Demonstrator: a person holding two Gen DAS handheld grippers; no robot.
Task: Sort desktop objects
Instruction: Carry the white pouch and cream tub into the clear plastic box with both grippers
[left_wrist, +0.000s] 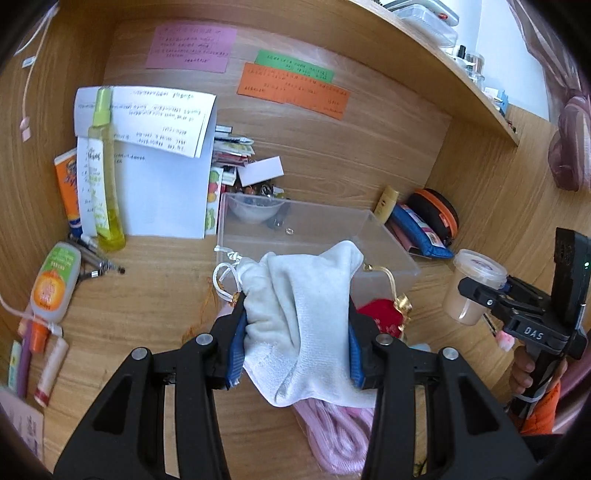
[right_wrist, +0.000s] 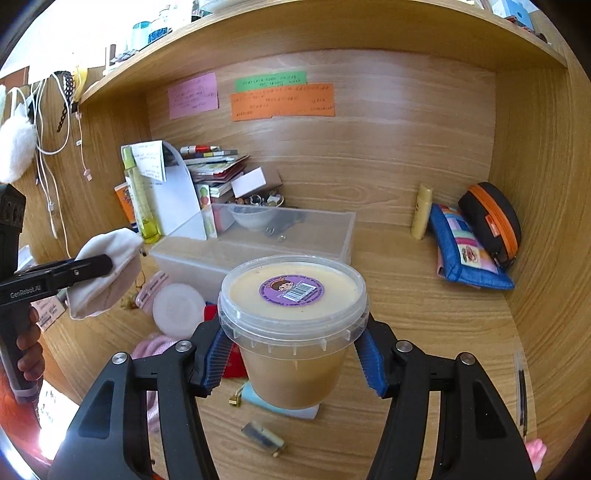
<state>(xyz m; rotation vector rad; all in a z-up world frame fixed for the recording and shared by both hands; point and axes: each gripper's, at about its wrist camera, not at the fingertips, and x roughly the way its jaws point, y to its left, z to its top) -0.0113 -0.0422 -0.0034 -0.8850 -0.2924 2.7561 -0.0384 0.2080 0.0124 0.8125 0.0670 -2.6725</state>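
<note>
step in hand: we reckon both hands are carrying stuff toward the clear plastic bin (left_wrist: 317, 236), which looks like the sorting spot, though we can't be sure that's where either item goes

left claw (left_wrist: 297, 328): clamped on a white drawstring pouch (left_wrist: 306, 314), blue pads (left_wrist: 236, 350) squeezing the cloth from both sides, held up above the counter (left_wrist: 159, 295) just in front of the bin's near wall

right claw (right_wrist: 293, 356): gripping a lidded tub of beige paste (right_wrist: 293, 325) under its rim, lid up and roughly level, hovering in front of the bin; in the left view it sits off to the bin's right side

doing it well: we'd drop the pouch first since it's nearest the bin. Carry it over the near wall before letting go, because the loose cord (left_wrist: 225, 269) dangles on the left and could snag the rim. Keep the tub upright and set it down rather than dropping it

left hand pose: claw points forward and slightly down at the bin

right hand pose: claw roughly level, fingers (right_wrist: 218, 362) either side of the tub, hand gripping the handle below

watch out: red pouch (left_wrist: 380, 317) and pink cord (left_wrist: 336, 435) lie just in front of the bin, under our path
</note>
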